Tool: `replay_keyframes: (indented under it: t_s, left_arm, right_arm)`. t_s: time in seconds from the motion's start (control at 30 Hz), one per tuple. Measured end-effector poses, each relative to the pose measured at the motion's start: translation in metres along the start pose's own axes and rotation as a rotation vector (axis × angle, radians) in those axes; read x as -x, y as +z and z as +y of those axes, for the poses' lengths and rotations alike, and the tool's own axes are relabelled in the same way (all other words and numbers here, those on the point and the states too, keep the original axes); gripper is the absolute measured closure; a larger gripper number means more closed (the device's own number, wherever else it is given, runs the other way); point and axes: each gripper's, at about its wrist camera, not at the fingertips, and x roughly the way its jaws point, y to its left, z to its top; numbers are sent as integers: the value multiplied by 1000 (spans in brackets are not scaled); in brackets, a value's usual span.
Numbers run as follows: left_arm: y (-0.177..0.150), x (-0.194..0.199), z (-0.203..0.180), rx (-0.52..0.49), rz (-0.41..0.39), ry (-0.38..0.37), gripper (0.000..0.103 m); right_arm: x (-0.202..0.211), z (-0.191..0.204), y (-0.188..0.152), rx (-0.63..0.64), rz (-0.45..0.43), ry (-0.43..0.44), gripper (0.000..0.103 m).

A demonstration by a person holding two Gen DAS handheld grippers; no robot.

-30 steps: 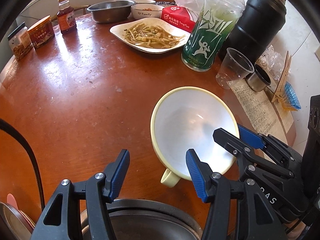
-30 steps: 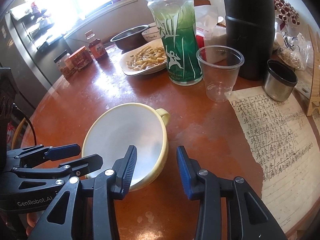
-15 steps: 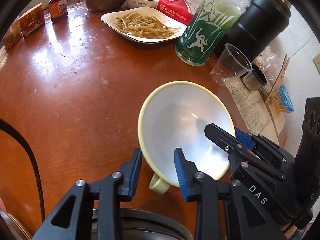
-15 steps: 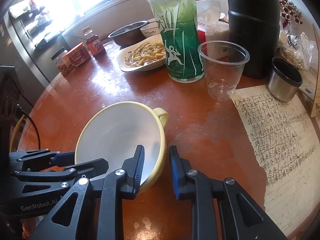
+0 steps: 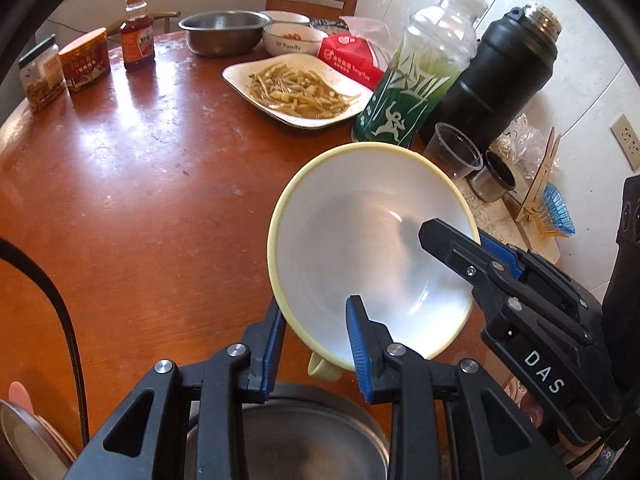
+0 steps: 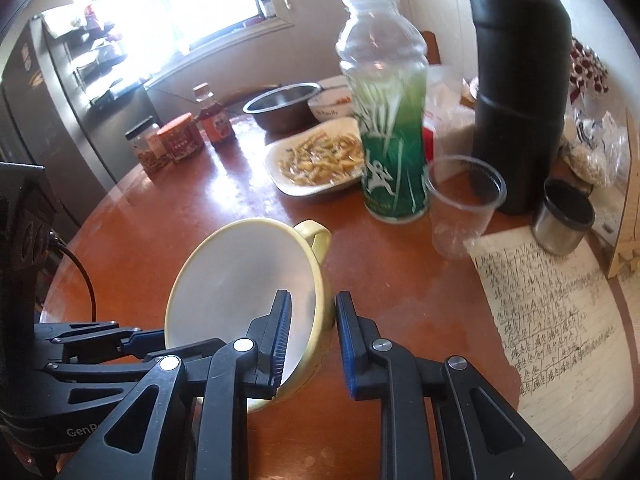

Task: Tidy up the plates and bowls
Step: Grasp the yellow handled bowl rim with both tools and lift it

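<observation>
A pale yellow bowl with a white inside and a loop handle hangs tilted above the brown table. My left gripper is shut on its near rim beside the handle. My right gripper is shut on the opposite rim, one finger inside the bowl and one outside. In the left wrist view, the right gripper reaches in from the right. At the lower left of the right wrist view is the left gripper.
A steel dish lies under my left gripper at the table's near edge. Farther back stand a plate of food, a steel bowl, a white bowl, a green bottle, a black flask, a plastic cup, jars and a written sheet.
Both grippers closed onto the yellow bowl's rim from opposite sides. The bowl then rose off the table and tipped, its handle now clear of the surface.
</observation>
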Motion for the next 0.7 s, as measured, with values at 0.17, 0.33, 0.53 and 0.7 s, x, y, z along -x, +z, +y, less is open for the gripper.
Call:
replay_keyframes:
  t_s: [0.17,0.33,0.53,0.7]
  left_arm:
    - [-12,29,3,-17,-47,8,72]
    - [-25,50,6,-17,-85,9,72]
    - [-47,70,13,-19,-112,13,72]
    - [-66,77,19,-15,-117,21,72]
  right_arm:
    - [17,20,2,41,-37,8,80]
    - [30,37,0,72,-61,15,80]
    - [46,59,-10,115,-84,25,79]
    - [51,74,-23,148,-75,27,79]
